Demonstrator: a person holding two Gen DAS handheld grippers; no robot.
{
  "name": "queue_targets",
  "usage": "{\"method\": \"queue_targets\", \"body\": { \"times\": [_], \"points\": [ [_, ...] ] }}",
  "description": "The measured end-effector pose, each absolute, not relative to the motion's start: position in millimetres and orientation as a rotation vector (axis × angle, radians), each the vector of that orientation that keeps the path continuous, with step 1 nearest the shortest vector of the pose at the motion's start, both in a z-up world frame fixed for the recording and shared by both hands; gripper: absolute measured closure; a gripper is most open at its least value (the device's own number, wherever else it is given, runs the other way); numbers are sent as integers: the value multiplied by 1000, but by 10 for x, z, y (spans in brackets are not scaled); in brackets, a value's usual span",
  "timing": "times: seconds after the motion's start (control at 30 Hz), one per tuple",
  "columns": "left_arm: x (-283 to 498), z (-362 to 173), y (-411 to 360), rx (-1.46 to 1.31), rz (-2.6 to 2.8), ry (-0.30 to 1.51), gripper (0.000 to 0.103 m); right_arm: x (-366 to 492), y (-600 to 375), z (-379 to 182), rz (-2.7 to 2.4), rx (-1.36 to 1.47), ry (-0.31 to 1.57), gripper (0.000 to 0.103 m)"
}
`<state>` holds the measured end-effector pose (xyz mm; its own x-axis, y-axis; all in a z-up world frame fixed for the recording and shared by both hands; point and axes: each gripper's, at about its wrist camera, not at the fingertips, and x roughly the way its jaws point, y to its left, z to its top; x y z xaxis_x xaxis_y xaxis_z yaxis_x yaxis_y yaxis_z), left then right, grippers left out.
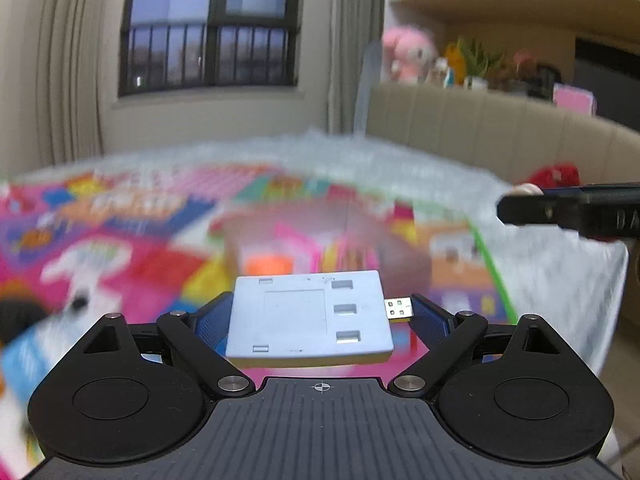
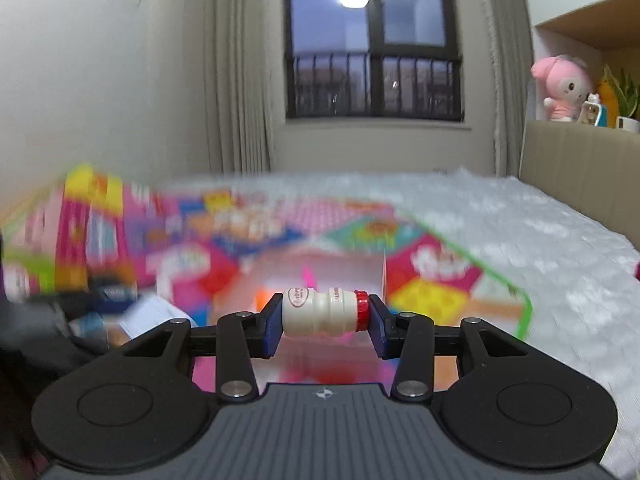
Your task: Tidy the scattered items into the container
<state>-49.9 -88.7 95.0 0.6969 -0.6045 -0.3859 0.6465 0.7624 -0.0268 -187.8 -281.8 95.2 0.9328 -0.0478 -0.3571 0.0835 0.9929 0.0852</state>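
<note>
My left gripper (image 1: 318,314) is shut on a flat pale-blue device (image 1: 308,316) with a USB plug (image 1: 398,307) sticking out on its right side, held level above the mat. My right gripper (image 2: 324,318) is shut on a small white drink bottle (image 2: 316,312) with a red cap (image 2: 362,310), lying sideways between the pads. Beyond both grippers a translucent container (image 1: 404,248) (image 2: 360,268) stands on the colourful play mat, blurred, with something orange (image 1: 266,266) inside. A dark finger of the right gripper (image 1: 560,208) shows at the right edge of the left wrist view.
The bright play mat (image 1: 120,240) lies on a white bubble-textured cover (image 2: 540,248). A beige padded headboard (image 1: 480,128) runs along the right, with a pink plush toy (image 2: 564,88) and plants on the ledge above. A red object (image 1: 556,174) lies by the headboard. Curtains and a window stand behind.
</note>
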Motion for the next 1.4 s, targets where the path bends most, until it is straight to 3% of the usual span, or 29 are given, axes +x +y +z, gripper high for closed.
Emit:
{"method": "queue_targets", "body": {
  "times": [0.13, 0.17, 0.2, 0.23, 0.43, 0.7, 1.03, 1.4],
  "points": [
    [-49, 1034, -1221, 93, -706, 318, 5, -1268, -3022, 1240, -65, 147, 272, 58],
    [66, 1017, -1252, 89, -706, 336, 5, -1073, -3054, 1261, -56, 158, 273, 52],
    [150, 988, -1248, 79, -696, 364, 4, -946, -3084, 1255, -56, 175, 279, 31],
    [188, 956, -1203, 69, -688, 383, 3, -839, -3122, 1230, -70, 201, 278, 19],
    [2, 640, -791, 176, -587, 443, 0, -797, -3198, 972, -95, 237, 280, 8],
    [-329, 413, -36, 85, -470, 579, 0, -913, -2941, 857, -106, 229, 339, 0],
    [-403, 431, 1027, -7, -234, 552, 0, -591, -1629, 803, 108, 81, 466, 0],
    [-461, 273, 1645, -39, -247, 576, 0, -41, -319, 214, 306, 68, 706, 0]
  ]
}}
